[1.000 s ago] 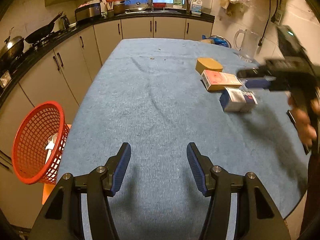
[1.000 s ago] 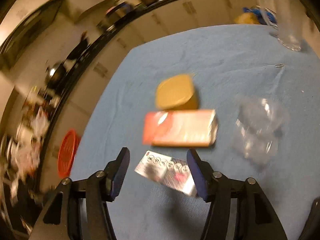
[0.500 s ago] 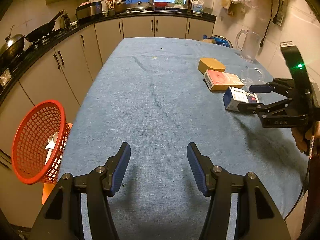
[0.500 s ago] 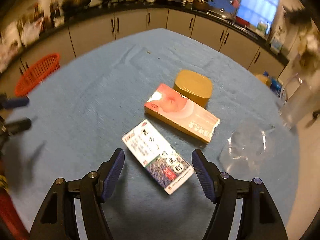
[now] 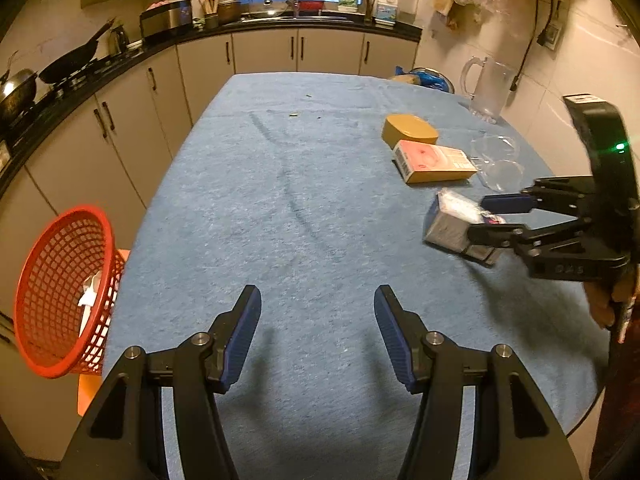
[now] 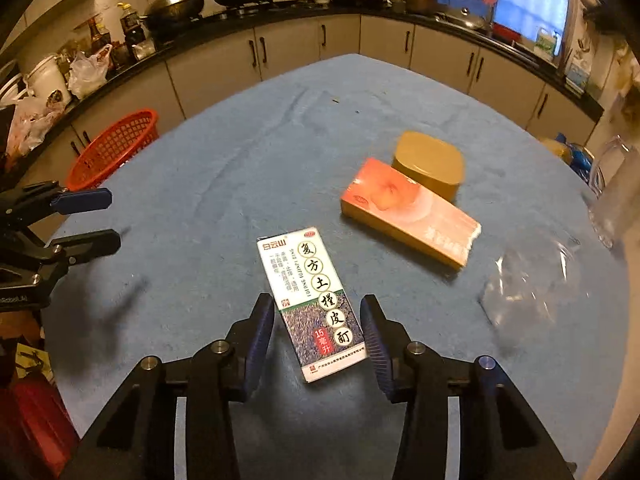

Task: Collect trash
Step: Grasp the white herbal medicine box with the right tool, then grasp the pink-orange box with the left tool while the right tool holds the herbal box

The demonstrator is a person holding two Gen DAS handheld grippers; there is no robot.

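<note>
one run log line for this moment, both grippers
left gripper: open, empty | right gripper: closing around medicine box | red basket: beside table

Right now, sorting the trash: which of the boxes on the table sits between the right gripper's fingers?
The white-and-purple medicine box, printed with Chinese characters; the right gripper is closing around it. The pink box and tan box lie farther off.
</note>
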